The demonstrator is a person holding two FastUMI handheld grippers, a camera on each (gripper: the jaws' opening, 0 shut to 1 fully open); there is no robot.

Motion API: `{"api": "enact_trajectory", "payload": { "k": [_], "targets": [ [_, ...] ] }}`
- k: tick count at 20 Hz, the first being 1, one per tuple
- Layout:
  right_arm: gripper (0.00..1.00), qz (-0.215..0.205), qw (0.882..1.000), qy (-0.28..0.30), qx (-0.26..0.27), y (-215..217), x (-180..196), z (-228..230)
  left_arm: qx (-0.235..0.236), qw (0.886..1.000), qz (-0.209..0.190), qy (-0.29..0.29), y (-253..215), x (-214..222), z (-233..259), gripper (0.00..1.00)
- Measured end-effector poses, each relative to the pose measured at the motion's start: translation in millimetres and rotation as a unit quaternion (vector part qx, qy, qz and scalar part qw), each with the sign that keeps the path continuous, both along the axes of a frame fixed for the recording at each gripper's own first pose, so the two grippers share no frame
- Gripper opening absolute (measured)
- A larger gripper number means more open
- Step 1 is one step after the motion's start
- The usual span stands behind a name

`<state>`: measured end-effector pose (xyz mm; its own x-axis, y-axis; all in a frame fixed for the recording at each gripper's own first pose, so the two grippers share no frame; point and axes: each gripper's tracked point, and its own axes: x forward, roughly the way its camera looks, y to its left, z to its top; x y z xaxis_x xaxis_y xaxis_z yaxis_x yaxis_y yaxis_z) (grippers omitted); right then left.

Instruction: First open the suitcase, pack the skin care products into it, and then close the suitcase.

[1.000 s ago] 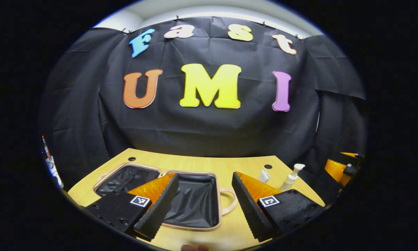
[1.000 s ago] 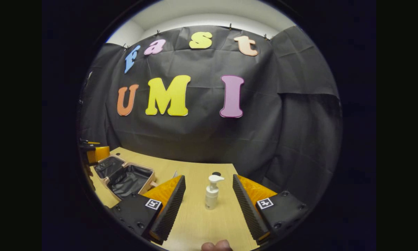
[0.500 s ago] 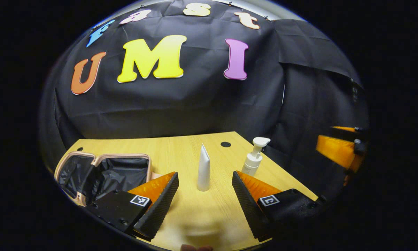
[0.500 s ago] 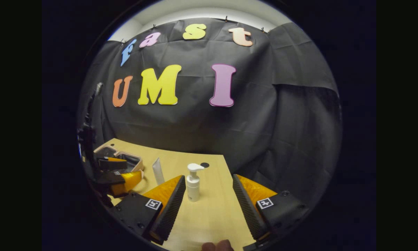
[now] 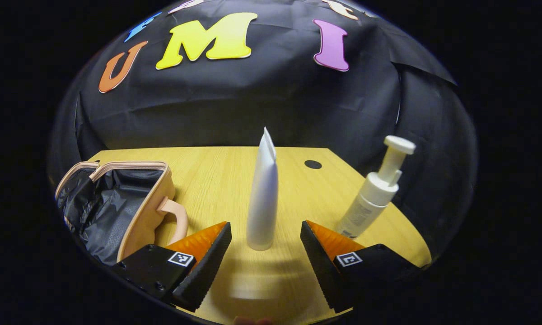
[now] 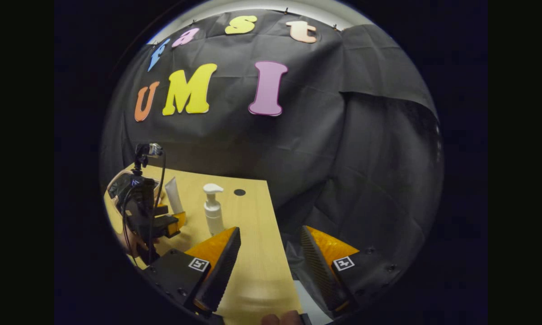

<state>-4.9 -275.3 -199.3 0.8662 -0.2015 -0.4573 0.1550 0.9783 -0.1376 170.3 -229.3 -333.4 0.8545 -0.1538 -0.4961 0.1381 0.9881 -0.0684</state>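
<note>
Wood-grain counter (image 5: 235,180), pale yellow, with a round dark hole (image 5: 312,164) near the far edge; backed on all sides by black cloth wall (image 5: 253,104), creased, with a strip of pale ceiling (image 6: 253,11) above it in the right gripper view. Open suitcase (image 5: 117,203) at the left of the left gripper view: peach shell, black lining, loop handle toward the middle; near edge cut off by the view's rim. White tube (image 5: 263,194) upright on its cap, directly ahead of the left gripper (image 5: 265,241), between the lines of its jaws but beyond the tips, not touched; jaws spread wide, nothing held. White pump bottle (image 5: 375,192) upright to the right of the tube, base partly hidden behind the right-hand finger. Right gripper (image 6: 271,248) over the counter's right edge, jaws wide apart, nothing held; one finger above wood, the other above cloth. Same tube (image 6: 173,195) and pump bottle (image 6: 213,210) seen at the left of the right gripper view, well apart from that gripper. Left gripper (image 6: 174,224) seen there too, with cables and a mounted camera; the hand (image 6: 133,241) holding it dim and mostly hidden. Suitcase (image 6: 117,185) behind it hard to make out.
</note>
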Motion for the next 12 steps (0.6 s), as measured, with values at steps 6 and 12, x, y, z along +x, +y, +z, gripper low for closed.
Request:
{"api": "enact_trajectory", "payload": {
  "k": [6,12],
  "targets": [
    [0.81,-0.010,1.000,0.007,0.005,-8.5,8.4,-11.8,0.004,0.999,0.006,0.032,-1.2,19.0,-30.6,0.95],
    [0.81,-0.016,1.000,0.010,0.015,-8.1,9.1,-17.3,0.006,0.998,0.019,0.054,1.6,31.9,-41.9,0.70]
  ]
}}
